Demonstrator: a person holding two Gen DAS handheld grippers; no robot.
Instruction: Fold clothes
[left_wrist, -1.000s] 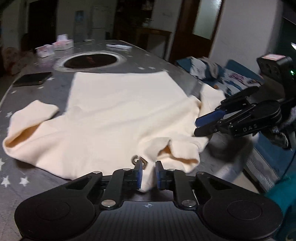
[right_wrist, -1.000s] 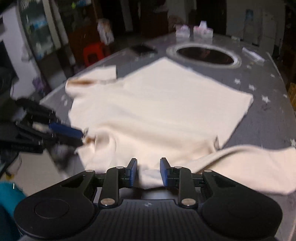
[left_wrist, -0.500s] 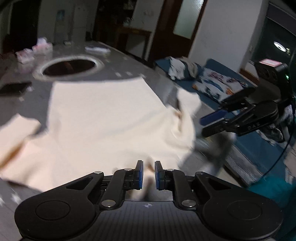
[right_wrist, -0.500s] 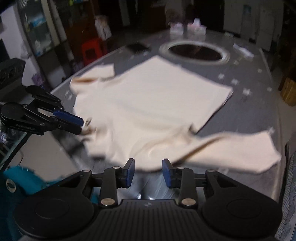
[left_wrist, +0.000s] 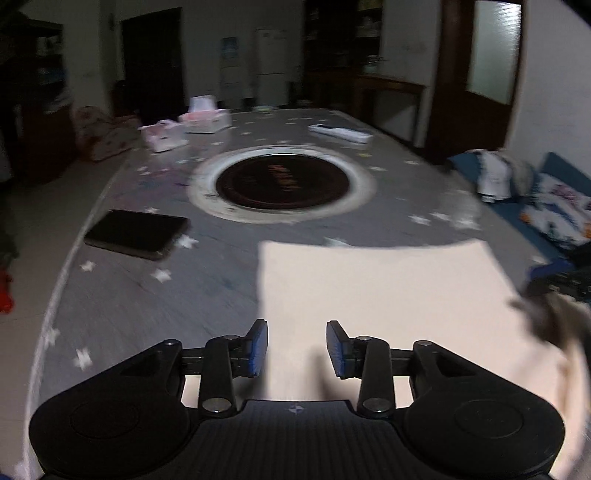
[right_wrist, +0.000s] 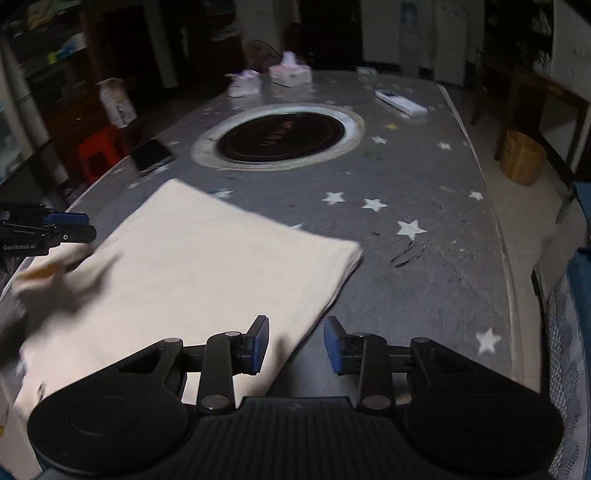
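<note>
A cream garment lies folded as a rectangle on the grey star-print table. My left gripper hovers over the garment's left edge. Its jaws are opening and nothing is pinched between them. In the right wrist view the garment shows a doubled right edge, with a blurred tan-lined collar part at its near left. My right gripper stands open above that right edge, its pads clear of the cloth. The left gripper shows at the left border of the right wrist view.
A round black inset with a pale rim sits mid-table. A dark phone lies left of it. Tissue boxes and a white remote sit at the far end. A red stool stands off the left side and a blue sofa off the right.
Both grippers carried the shirt's near part forward over its body, so it now lies as a folded rectangle. The left jaws went from shut on the cloth to open, and the right jaws widened too.
</note>
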